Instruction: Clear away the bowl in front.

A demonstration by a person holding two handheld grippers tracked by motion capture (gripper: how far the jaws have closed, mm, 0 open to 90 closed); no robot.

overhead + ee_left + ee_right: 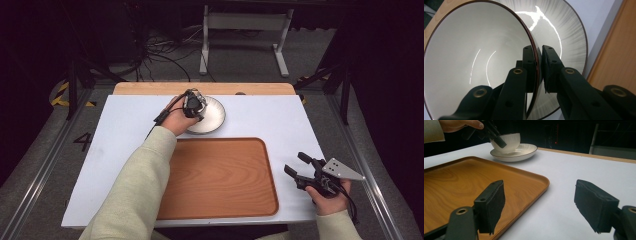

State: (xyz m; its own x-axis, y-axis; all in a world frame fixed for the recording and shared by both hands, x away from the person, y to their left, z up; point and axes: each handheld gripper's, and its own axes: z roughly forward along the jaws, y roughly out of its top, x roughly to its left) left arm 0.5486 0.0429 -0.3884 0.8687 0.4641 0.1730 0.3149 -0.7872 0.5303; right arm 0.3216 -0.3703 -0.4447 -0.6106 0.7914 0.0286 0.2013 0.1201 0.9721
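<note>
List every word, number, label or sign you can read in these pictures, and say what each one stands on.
"4": a dark figure on the grey floor left of the table, seen in the high view.
Yellow and black hazard stripes on the floor farther back: a marking, no words.
No print can be read on the cup, saucer, tray or either gripper.

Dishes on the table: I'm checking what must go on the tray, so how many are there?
2. A bowl sits on a plate at the table's far side, beyond the wooden tray. The left tool is clamped on the bowl's rim. Nothing appears hidden.
</note>
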